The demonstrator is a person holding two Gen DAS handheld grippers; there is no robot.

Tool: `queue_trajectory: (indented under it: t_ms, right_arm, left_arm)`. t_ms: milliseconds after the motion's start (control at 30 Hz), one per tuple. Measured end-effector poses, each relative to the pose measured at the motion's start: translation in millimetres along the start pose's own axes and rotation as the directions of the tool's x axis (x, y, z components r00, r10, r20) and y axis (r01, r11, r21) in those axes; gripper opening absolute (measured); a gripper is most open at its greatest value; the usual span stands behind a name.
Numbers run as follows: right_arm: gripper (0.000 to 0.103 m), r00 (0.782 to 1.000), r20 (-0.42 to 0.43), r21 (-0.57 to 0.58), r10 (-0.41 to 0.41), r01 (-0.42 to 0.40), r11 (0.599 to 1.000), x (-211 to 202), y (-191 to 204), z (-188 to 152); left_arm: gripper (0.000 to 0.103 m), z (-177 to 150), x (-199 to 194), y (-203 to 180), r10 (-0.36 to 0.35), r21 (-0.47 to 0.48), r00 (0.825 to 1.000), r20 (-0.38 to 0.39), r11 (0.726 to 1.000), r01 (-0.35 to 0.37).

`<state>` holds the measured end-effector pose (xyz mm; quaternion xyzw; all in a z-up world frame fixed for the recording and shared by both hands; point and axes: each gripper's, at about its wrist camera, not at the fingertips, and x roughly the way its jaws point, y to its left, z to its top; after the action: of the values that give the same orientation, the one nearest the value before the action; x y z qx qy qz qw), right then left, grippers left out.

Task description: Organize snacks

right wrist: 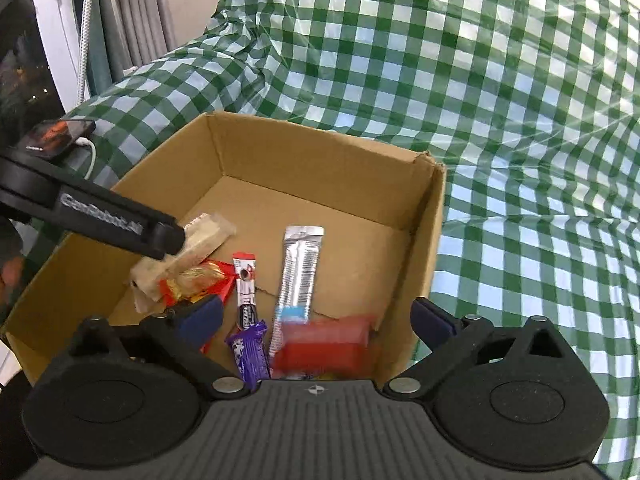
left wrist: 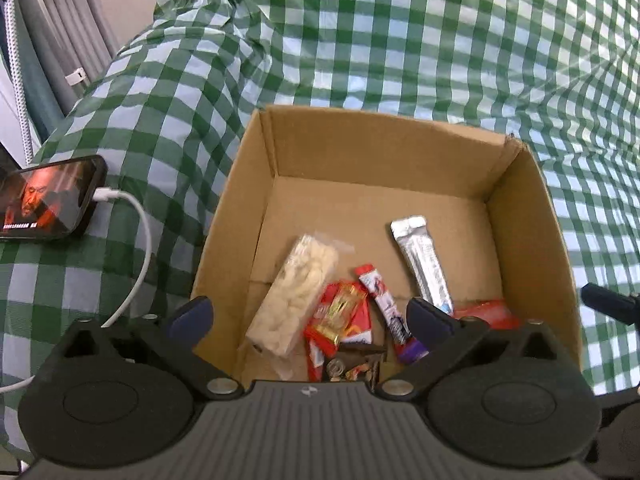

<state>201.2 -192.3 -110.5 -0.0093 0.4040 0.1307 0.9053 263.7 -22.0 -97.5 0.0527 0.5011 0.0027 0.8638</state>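
Note:
An open cardboard box (left wrist: 384,152) (right wrist: 320,168) sits on the green checked cloth and holds several snacks. In it lie a clear pack of white puffed snacks (left wrist: 296,300) (right wrist: 192,252), a red and gold wrapper (left wrist: 340,312) (right wrist: 200,280), a red and white stick (left wrist: 380,300) (right wrist: 245,284), a silver sachet (left wrist: 424,264) (right wrist: 300,268), a purple bar (right wrist: 248,352) and a red pack (right wrist: 324,344). My left gripper (left wrist: 310,316) is open and empty above the box's near side. My right gripper (right wrist: 316,316) is open and empty above the red pack, which looks blurred.
A phone (left wrist: 48,196) (right wrist: 56,136) with a lit screen and a white cable (left wrist: 136,248) lies on the cloth left of the box. Curtains (left wrist: 60,20) hang at the far left. The left gripper's finger (right wrist: 120,220) reaches over the box's left side in the right wrist view.

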Motion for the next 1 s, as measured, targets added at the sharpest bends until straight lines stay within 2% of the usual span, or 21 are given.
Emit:
queue_trajectory:
  t_ms: [133,333,633,833,1000]
  right_arm:
    - [0.101,0.998,-0.053,0.062,0.017,-0.014,0.998,-9.8,-1.6,-12.5]
    - [0.101,0.997,-0.072,0.121,0.019,-0.010,0.993,-47.7,15.7,-41.2]
    - [0.102,0.999,0.035,0.107,-0.039,0.035,0.994,-122.9,41.7,-65.5]
    - [0.102,0.993,0.100,0.091,-0.068,0.059,0.994,-163.5,50.2,-82.4]
    - [0.102,0.985,0.154,0.086,-0.079,0.066,0.994,-189.8,55.1,-94.7]
  left_arm:
    - [0.103,-18.6,-8.2,6.0,0.026,-0.002,0.999,-0.035,1.000,-0.026]
    - [0.103,-57.4,-48.4,17.9,0.004,-0.057,0.999,-0.040,0.998,-0.006]
    - [0.103,-103.6,-123.9,13.0,-0.001,-0.035,1.000,0.028,0.999,0.002]
    - [0.103,-128.6,-159.2,11.3,0.001,-0.083,0.998,0.066,0.997,0.005]
    - [0.103,-147.7,-172.9,4.1,-0.007,-0.060,0.997,0.073,0.998,0.012]
